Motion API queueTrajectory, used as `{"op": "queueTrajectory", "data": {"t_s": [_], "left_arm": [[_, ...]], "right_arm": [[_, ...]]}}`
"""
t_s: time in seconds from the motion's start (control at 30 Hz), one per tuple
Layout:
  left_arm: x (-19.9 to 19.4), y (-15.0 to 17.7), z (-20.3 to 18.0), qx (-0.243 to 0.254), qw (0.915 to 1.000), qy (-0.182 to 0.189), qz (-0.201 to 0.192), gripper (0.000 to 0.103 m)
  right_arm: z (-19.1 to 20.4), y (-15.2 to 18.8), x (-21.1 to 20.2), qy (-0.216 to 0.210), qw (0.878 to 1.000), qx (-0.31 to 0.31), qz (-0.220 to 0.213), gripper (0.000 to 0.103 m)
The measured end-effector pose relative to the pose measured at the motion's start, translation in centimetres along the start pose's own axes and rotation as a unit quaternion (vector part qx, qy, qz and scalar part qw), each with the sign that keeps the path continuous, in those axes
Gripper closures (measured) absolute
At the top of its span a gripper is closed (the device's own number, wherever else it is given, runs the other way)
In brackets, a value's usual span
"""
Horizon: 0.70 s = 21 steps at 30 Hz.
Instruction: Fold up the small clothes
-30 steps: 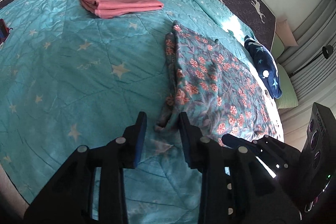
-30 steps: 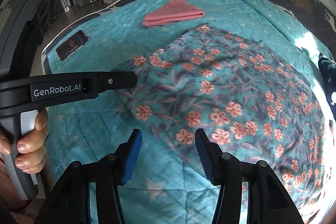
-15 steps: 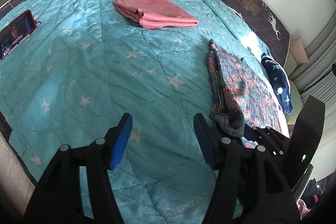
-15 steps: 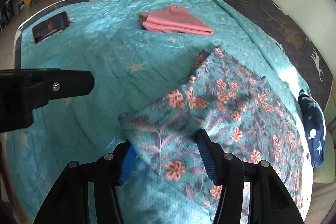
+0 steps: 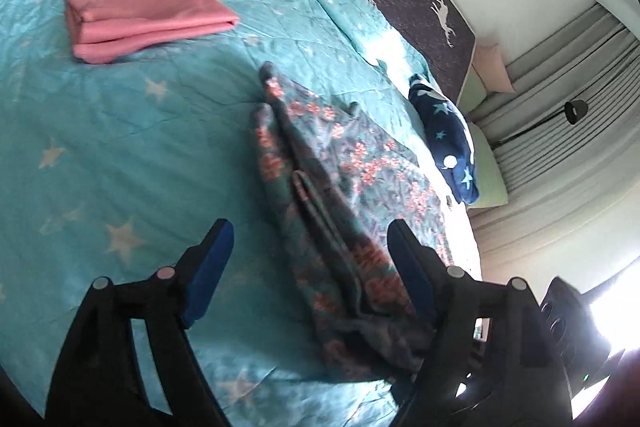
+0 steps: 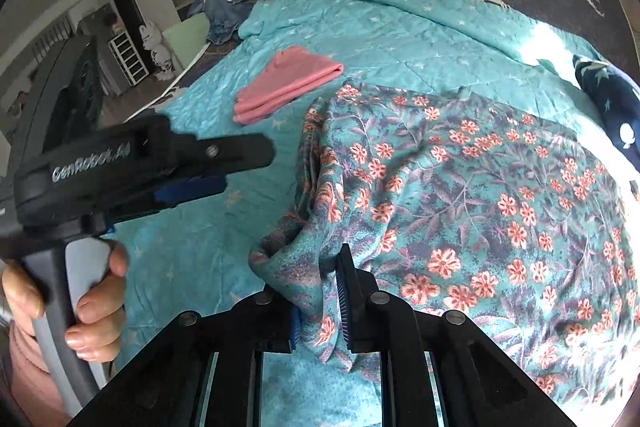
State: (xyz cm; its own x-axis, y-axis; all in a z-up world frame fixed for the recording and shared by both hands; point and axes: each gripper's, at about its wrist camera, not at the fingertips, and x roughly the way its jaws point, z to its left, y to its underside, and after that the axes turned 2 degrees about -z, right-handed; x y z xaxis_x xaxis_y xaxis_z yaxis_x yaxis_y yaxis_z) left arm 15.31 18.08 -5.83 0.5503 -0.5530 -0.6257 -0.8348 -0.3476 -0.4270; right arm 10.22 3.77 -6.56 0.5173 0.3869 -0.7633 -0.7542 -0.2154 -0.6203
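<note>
Fabric bunching in my right hand-held gripper [image 6: 320, 301], which is clamping the floral garment [image 6: 460, 195]; my left hand-held gripper [image 5: 310, 259] is hovering wide over the bed [image 5: 100, 147].

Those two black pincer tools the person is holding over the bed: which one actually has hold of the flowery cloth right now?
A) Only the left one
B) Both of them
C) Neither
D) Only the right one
D: the right gripper is pinched shut on a bunched edge of the floral garment, while the left gripper is spread wide open with its fingers apart above the cloth, gripping nothing.
</note>
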Motion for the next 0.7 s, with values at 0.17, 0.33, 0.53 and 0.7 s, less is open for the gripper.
{"op": "queueTrajectory", "data": {"t_s": [0.17, 0.33, 0.53, 0.7], "left_arm": [[3.9, -1.8, -0.8, 0.015, 0.9983, -0.051, 0.024, 0.045], [4.3, -2.5, -1.9, 0.025, 0.9981, -0.049, 0.026, 0.084], [3.2, -2.7, -8.2, 0.098, 0.9939, -0.05, -0.01, 0.085], [4.4, -2.6, -13.8, 0.141, 0.9897, -0.026, -0.007, 0.085]], "right_arm": [[0.2, 0.0, -0.2, -0.011, 1.0, 0.001, -0.002, 0.089], [-0.4, 0.0, -0.4, -0.024, 1.0, 0.008, -0.003, 0.089], [-2.3, -0.1, -2.7, -0.043, 0.998, 0.028, -0.028, 0.089], [-4.4, 1.1, -6.1, -0.034, 0.996, 0.045, -0.071, 0.089]]}}
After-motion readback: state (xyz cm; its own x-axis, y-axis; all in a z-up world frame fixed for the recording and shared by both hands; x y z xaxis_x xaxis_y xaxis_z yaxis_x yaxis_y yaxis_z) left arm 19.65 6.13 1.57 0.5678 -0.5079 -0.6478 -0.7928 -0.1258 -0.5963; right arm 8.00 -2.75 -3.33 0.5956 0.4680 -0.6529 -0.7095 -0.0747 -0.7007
